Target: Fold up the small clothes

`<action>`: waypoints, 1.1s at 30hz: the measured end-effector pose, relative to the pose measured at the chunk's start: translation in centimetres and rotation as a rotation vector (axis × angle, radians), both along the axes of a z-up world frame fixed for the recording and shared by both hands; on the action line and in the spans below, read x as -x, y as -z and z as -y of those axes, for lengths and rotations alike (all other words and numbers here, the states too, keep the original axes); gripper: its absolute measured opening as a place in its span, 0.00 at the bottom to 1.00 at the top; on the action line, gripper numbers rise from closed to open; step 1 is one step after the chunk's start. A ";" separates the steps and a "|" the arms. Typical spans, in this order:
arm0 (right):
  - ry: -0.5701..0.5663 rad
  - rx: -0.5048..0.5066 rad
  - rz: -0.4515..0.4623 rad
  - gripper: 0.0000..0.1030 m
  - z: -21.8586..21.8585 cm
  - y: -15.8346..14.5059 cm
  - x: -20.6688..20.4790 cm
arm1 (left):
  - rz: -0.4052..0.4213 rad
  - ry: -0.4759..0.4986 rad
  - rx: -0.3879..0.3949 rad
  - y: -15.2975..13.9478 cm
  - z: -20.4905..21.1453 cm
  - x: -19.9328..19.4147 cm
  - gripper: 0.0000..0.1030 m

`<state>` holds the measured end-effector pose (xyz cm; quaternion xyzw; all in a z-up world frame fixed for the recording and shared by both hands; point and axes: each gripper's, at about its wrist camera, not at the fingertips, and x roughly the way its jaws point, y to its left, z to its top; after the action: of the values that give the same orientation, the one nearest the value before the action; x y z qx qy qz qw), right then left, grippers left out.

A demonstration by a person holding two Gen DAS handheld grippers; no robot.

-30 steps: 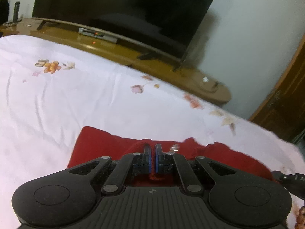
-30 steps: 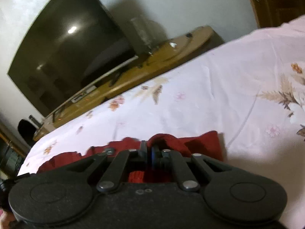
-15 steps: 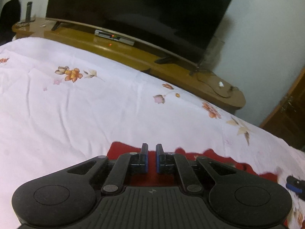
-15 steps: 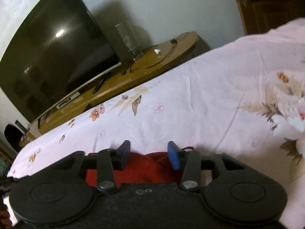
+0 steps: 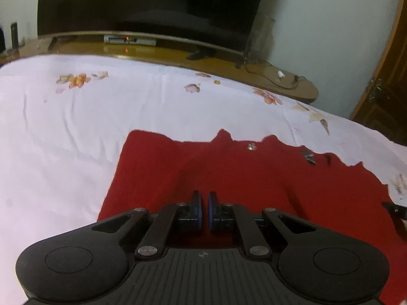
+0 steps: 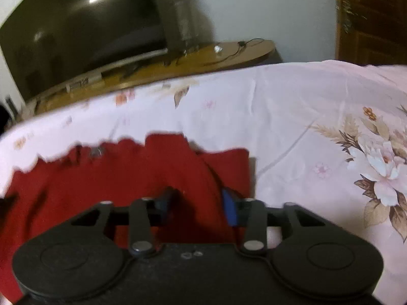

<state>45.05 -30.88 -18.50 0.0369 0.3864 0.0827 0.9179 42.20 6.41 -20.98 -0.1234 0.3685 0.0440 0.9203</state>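
A small red garment [image 5: 229, 172] lies spread flat on the pale floral bedsheet [image 5: 101, 117], its far edge scalloped with small shiny trims. My left gripper [image 5: 204, 211] hovers over the garment's near left part; its blue-padded jaws stand almost together with a thin empty gap, holding nothing. The garment also shows in the right wrist view [image 6: 114, 178]. My right gripper [image 6: 198, 203] is open wide over the garment's right end, with a raised fold of red cloth between the jaws, not gripped.
A wooden TV bench [image 5: 178, 58] with a large dark television [image 5: 152, 5] runs along the far side of the bed. A set-top box [image 5: 129, 40] sits on it. A wooden door [image 5: 386, 76] stands at the right. Bare sheet [image 6: 305, 127] lies beyond the garment.
Both grippers let go of the red garment and pulled back toward me. The garment now lies flat. The right gripper's jaws opened wide; the left's parted only slightly.
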 end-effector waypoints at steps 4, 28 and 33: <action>0.000 0.089 0.033 0.33 -0.5 1.1 0.0 | 0.017 -0.026 0.019 0.4 -0.4 0.0 0.05; -0.114 0.143 0.071 0.33 -7.4 1.1 -1.4 | 0.025 0.048 -0.010 0.7 2.1 -3.7 0.03; -0.080 0.135 0.071 0.32 -6.0 1.3 -2.0 | 0.023 0.018 0.029 0.8 1.5 -3.5 0.03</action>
<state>47.04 -24.87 -19.84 -0.0435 0.3595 0.0943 0.9274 45.74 4.95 -21.81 -0.1338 0.3596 0.0289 0.9230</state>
